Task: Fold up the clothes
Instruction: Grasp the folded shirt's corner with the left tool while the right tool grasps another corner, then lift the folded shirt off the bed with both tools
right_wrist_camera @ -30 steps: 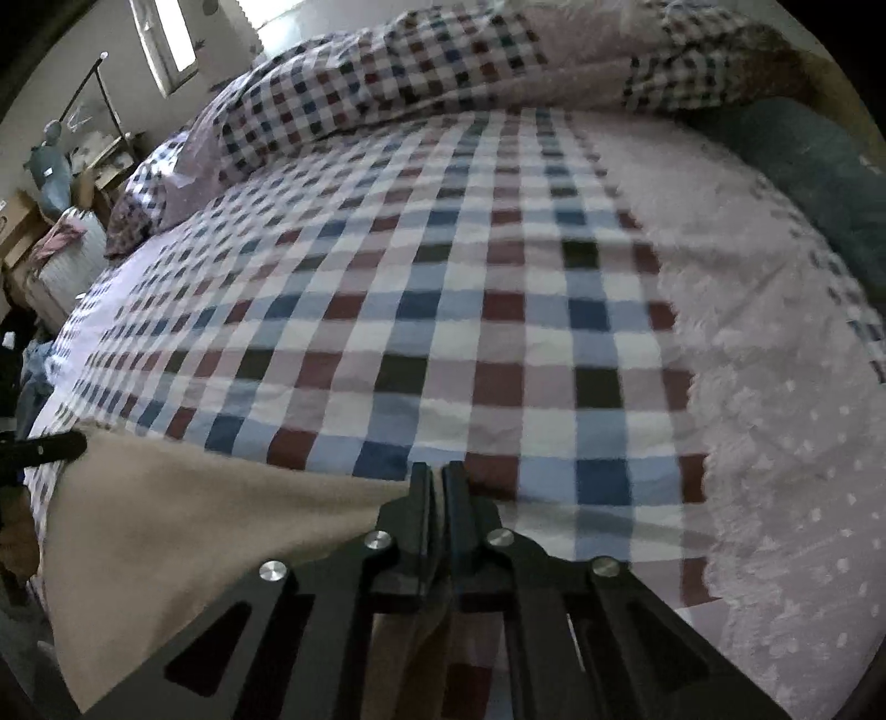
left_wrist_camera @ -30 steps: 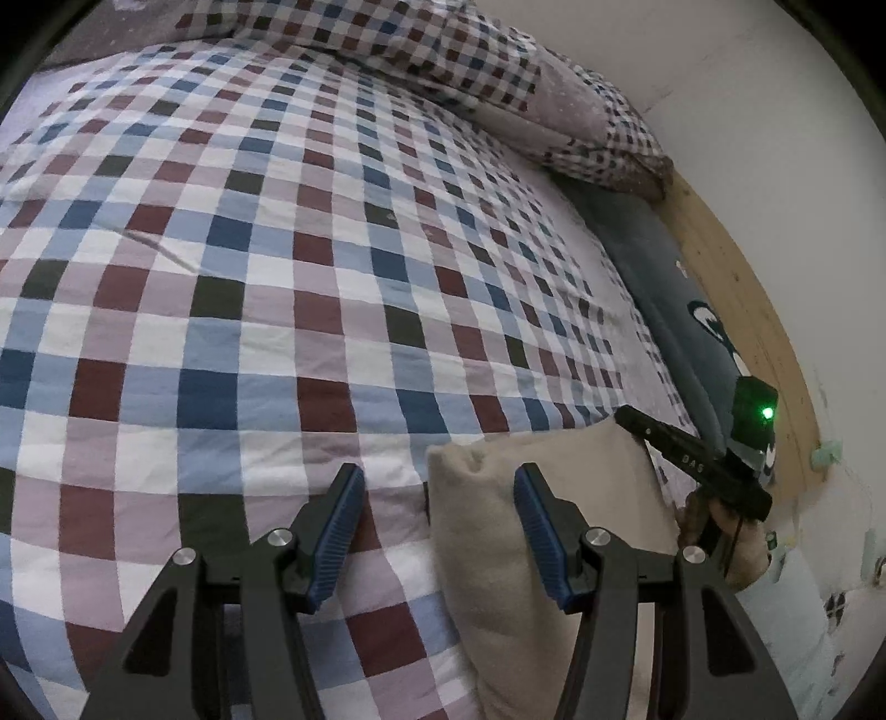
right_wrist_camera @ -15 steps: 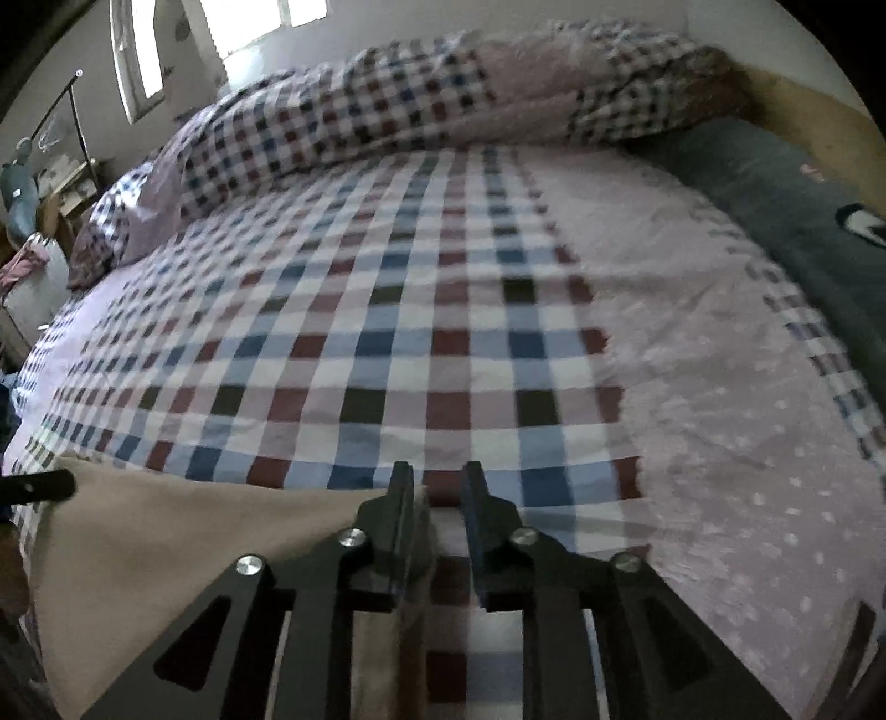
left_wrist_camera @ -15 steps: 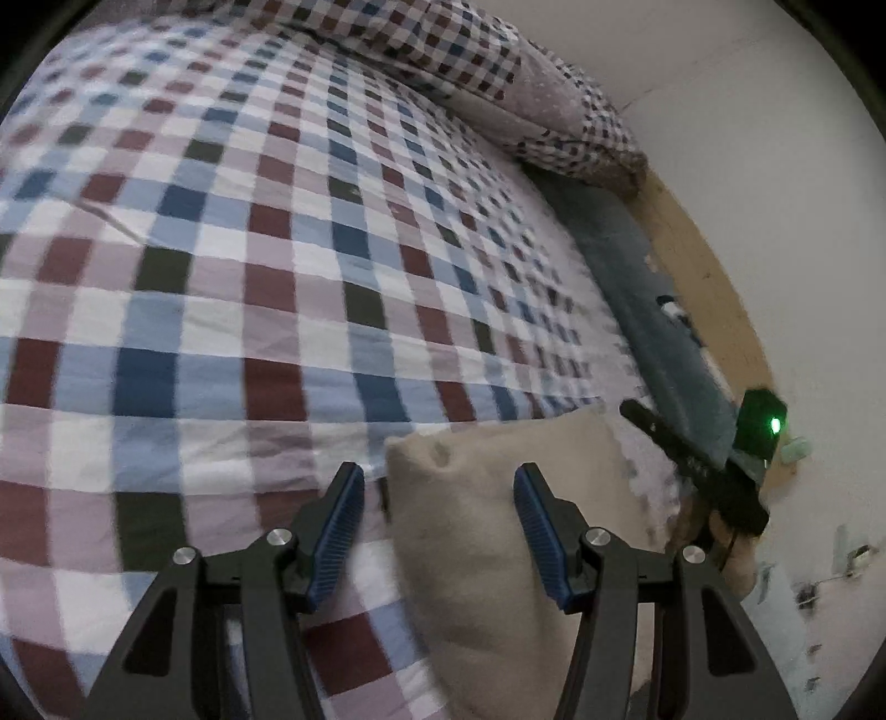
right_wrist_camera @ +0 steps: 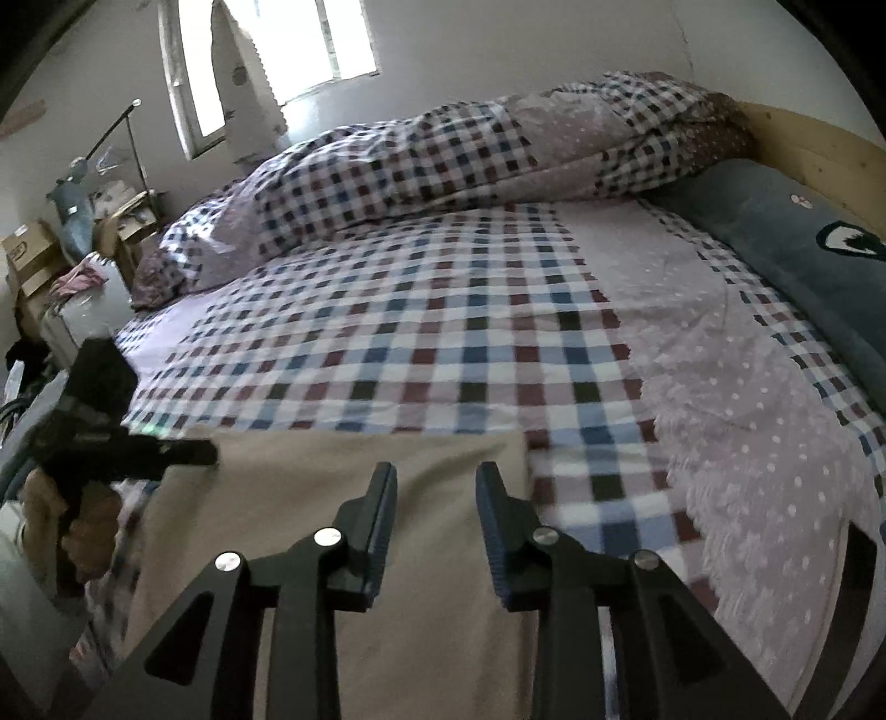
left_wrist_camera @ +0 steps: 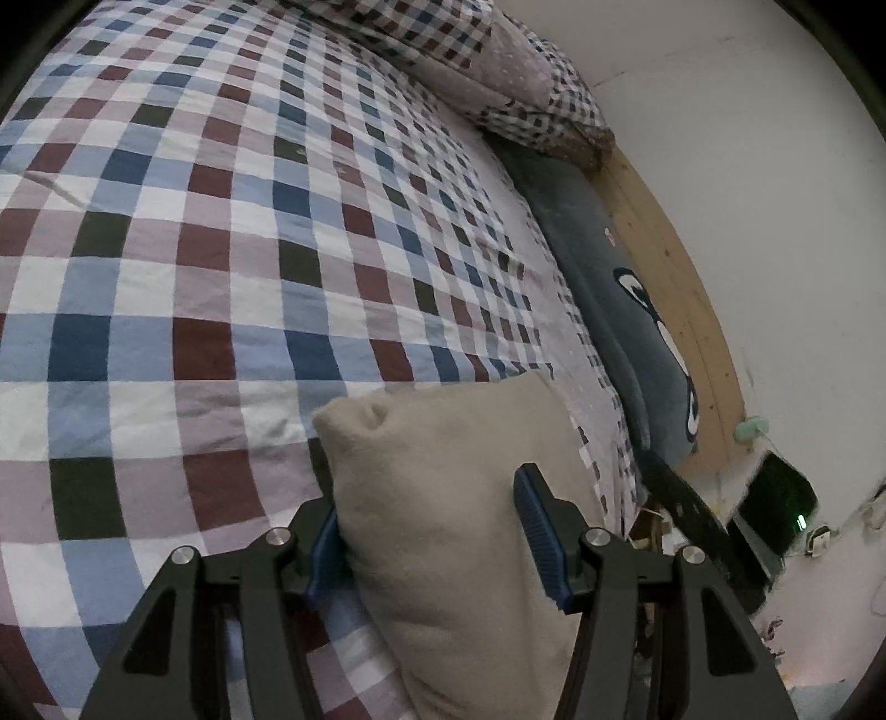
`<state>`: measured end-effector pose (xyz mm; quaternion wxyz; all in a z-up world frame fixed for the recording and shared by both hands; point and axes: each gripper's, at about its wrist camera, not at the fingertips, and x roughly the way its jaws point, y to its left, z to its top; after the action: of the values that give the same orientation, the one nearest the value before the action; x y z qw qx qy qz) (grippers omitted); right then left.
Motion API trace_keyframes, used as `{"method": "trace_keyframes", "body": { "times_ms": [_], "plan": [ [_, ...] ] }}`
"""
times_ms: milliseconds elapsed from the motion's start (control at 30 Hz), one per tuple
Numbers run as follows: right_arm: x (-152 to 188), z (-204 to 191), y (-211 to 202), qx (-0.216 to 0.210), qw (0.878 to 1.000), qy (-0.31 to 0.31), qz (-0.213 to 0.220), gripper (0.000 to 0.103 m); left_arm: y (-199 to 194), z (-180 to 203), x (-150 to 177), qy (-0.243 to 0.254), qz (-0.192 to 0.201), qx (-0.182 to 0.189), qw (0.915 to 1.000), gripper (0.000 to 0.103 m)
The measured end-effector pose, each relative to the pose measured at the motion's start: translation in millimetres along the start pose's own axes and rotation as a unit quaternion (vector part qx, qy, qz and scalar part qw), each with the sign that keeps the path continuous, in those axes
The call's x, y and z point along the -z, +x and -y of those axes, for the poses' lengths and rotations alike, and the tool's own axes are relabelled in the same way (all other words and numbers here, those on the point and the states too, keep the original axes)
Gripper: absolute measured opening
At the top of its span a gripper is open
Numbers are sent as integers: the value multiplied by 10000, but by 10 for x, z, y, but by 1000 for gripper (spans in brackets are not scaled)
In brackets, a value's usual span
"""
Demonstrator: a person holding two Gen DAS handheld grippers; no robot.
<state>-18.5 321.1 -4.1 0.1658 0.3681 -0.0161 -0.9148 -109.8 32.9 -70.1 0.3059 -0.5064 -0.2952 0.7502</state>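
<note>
A beige garment (left_wrist_camera: 443, 498) lies folded on the checked bed sheet (left_wrist_camera: 221, 221), near the bed's edge. My left gripper (left_wrist_camera: 426, 498) hovers over its narrow end with the jaws wide apart. The cloth runs between them and hides the left blue pad; I see no squeeze. In the right wrist view the garment (right_wrist_camera: 343, 471) is a flat beige sheet. My right gripper (right_wrist_camera: 437, 487) is above its far edge, jaws opening, with nothing pinched between the pads. Each gripper shows in the other's view: the right gripper (left_wrist_camera: 686, 509) and the left gripper (right_wrist_camera: 111, 443), both dark and blurred.
A rolled checked duvet (right_wrist_camera: 470, 160) lies along the far side of the bed. A grey-blue pillow (right_wrist_camera: 786, 243) rests against the wooden headboard (right_wrist_camera: 819, 138). Boxes and clutter (right_wrist_camera: 39, 260) stand beyond the bed on the left, under a bright window (right_wrist_camera: 310, 44).
My right gripper went from shut on the garment's corner to open, let the cloth go, then rose and drew back. The left gripper tilted a little, so the garment sits more between its jaws.
</note>
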Motion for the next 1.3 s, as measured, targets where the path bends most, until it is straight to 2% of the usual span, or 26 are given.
{"method": "trace_keyframes", "body": {
  "times_ms": [33,67,167,267,467,600,633,700,800,867,967,1133,1300],
  "plan": [
    [52,-109,-45,27,10000,-81,22,33,1,-5,-7,-9,14,-10,10000,58],
    [109,-205,-84,34,9999,-140,44,35,10,-13,-15,-50,39,-10,10000,50],
    [287,-508,-165,43,9994,-334,69,38,16,-26,-29,-130,119,42,9998,34],
    [482,-831,-196,84,9980,-626,30,41,-39,30,-25,-62,200,128,9997,25],
    [962,-1477,-352,467,9943,-922,254,46,-233,427,-26,334,340,283,9985,21],
    [1304,-1889,-459,962,9877,-1056,636,49,-356,695,-1,575,347,358,9971,21],
    [1388,-1995,-476,1113,9845,-1128,753,50,-380,739,7,603,349,366,9969,21],
    [1572,-2222,-497,1377,9762,-1351,992,64,-420,804,24,639,359,371,9966,21],
    [1853,-2539,-473,1607,9620,-1842,1219,73,-476,848,51,644,382,369,9965,21],
    [2011,-2712,-393,1760,9532,-2157,1181,74,-507,861,68,582,383,340,9970,20],
    [2130,-2871,-255,2080,9450,-2292,1061,74,-562,872,99,487,425,327,9974,19],
    [2122,-3044,-6,2778,9223,-2490,1007,74,-759,908,158,351,600,415,9967,18],
    [2031,-3080,151,3293,9041,-2509,1057,74,-1057,899,213,245,924,462,9943,17]
  ]
}}
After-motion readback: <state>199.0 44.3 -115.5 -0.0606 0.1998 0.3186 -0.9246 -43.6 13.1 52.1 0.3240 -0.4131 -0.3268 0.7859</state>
